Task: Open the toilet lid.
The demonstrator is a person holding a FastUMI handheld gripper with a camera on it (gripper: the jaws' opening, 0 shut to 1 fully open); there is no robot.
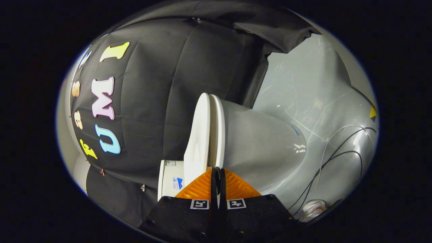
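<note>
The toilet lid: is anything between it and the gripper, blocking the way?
Nothing visible stands between them. The gripper, its fingers nearly closed together, sits right at the near edge of the toilet lid, where it lies against the seat. Whether the fingers already touch the lid cannot be told. The cables lie off to the side on the floor.
</note>
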